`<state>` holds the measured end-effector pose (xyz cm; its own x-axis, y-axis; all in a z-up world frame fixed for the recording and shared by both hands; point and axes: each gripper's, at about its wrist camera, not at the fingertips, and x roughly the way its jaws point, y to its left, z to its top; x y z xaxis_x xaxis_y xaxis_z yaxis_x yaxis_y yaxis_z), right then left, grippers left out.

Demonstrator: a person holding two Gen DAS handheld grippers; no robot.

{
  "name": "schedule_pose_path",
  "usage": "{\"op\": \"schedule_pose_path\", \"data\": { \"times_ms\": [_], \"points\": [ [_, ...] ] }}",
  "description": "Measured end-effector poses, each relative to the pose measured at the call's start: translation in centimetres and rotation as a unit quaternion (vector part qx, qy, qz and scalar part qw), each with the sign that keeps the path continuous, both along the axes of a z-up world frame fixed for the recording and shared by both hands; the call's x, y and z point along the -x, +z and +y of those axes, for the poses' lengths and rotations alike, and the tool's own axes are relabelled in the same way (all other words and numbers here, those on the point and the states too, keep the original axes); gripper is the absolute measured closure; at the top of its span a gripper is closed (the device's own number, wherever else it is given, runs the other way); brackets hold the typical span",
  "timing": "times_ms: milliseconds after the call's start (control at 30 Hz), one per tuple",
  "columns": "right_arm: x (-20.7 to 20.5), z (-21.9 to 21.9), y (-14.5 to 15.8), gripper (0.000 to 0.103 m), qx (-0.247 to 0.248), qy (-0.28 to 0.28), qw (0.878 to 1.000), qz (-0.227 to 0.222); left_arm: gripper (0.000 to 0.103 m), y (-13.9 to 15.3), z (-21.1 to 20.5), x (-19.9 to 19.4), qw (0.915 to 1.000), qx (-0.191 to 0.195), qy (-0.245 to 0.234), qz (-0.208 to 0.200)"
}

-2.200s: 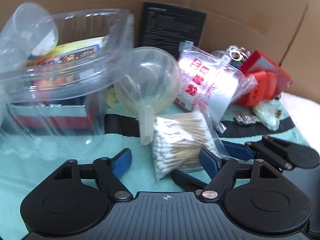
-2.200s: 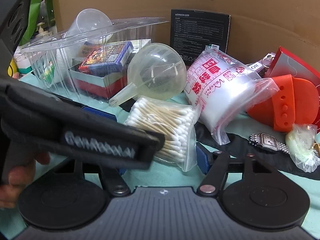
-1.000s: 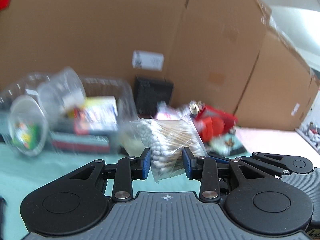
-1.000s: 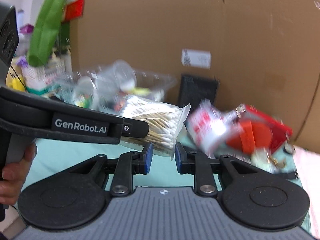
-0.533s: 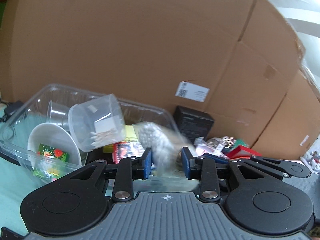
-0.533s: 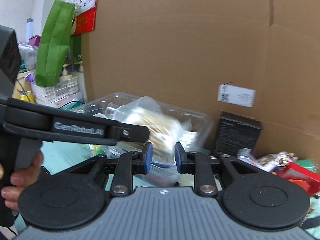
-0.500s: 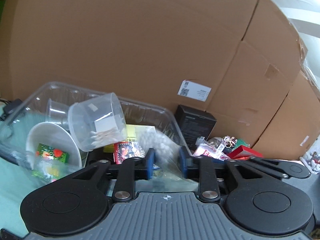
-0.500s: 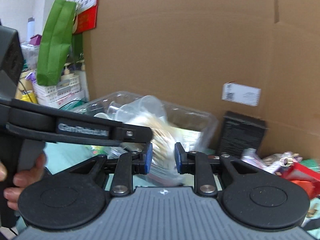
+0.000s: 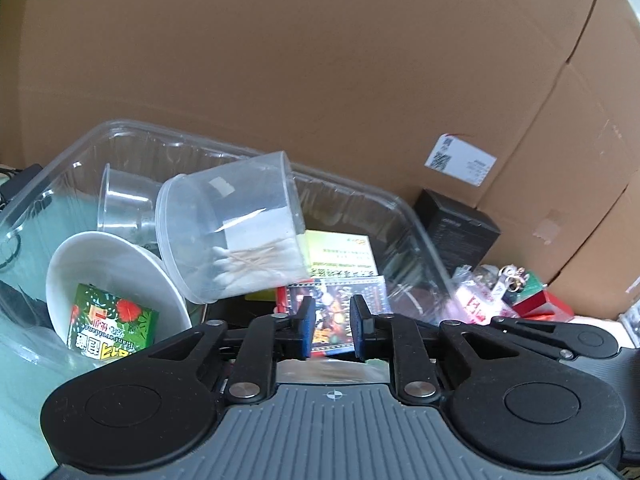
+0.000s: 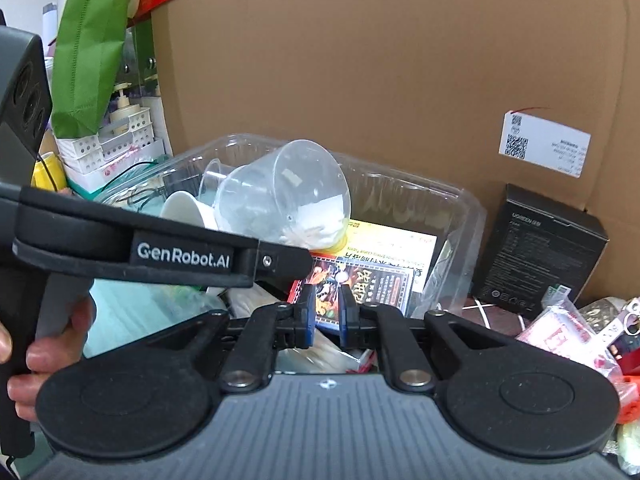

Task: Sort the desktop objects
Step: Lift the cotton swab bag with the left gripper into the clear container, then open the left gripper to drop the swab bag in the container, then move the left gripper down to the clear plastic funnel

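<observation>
Left hand-held gripper [image 9: 330,330]: jaws have just been opening, parted, nothing between them. Right hand-held gripper [image 10: 324,314]: jaws have just been closing, a narrow gap left, pinching nothing. Directly below them a plastic bag [image 10: 336,350], largely hidden, lies inside the clear bin [image 9: 120,130]. Beyond it are a colourful card box [image 10: 360,280] and a tilted swab tub [image 9: 232,232]. Cardboard wall [image 9: 320,60] behind.
</observation>
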<state>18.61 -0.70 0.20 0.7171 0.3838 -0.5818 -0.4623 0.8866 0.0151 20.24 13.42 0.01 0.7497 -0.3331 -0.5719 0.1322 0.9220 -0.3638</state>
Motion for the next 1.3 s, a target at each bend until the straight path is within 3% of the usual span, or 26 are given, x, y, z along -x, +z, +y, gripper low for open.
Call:
{"op": "schedule_pose_path", "data": {
  "times_ms": [100, 200, 233, 267, 400, 533, 800, 1300],
  "points": [
    [-0.6, -0.2, -0.2, 0.075, -0.009, -0.004, 1.0, 0.005, 0.061, -0.1, 0.0, -0.1, 0.9999, -0.008, 0.005, -0.006],
    [-0.5, -0.5, -0.1, 0.047, -0.026, 0.006, 1.0, -0.001, 0.031, 0.2, 0.3, 0.2, 0.9997, -0.004, 0.015, -0.02],
    [-0.4, -0.4, 0.0, 0.029, -0.026, 0.007, 1.0, -0.009, 0.02, 0.4, 0.3, 0.4, 0.9994, -0.001, 0.021, -0.028],
    [-0.2, -0.3, 0.1, 0.024, -0.021, 0.007, 1.0, -0.018, 0.014, 0.6, 0.3, 0.6, 0.999, -0.001, 0.026, -0.037],
    [0.5, -0.3, 0.5, 0.023, -0.017, 0.011, 0.999, -0.031, 0.0, 1.7, 0.0, 1.8, 0.9973, -0.005, 0.037, -0.063],
    [1.3, -1.2, 1.0, 0.0, -0.036, 0.0, 0.998, -0.049, 0.0, 2.6, -0.5, 3.2, 0.9964, -0.004, 0.037, -0.076],
    [3.2, -2.5, 1.7, 0.0, -0.044, -0.01, 0.997, -0.068, 0.0, 3.4, -2.7, 5.8, 0.995, -0.031, 0.033, -0.089],
    [7.0, -5.7, 2.8, 0.0, -0.074, -0.029, 0.993, -0.085, 0.0, 4.3, -5.6, 9.9, 0.9932, -0.033, 0.013, -0.111]
  ]
}}
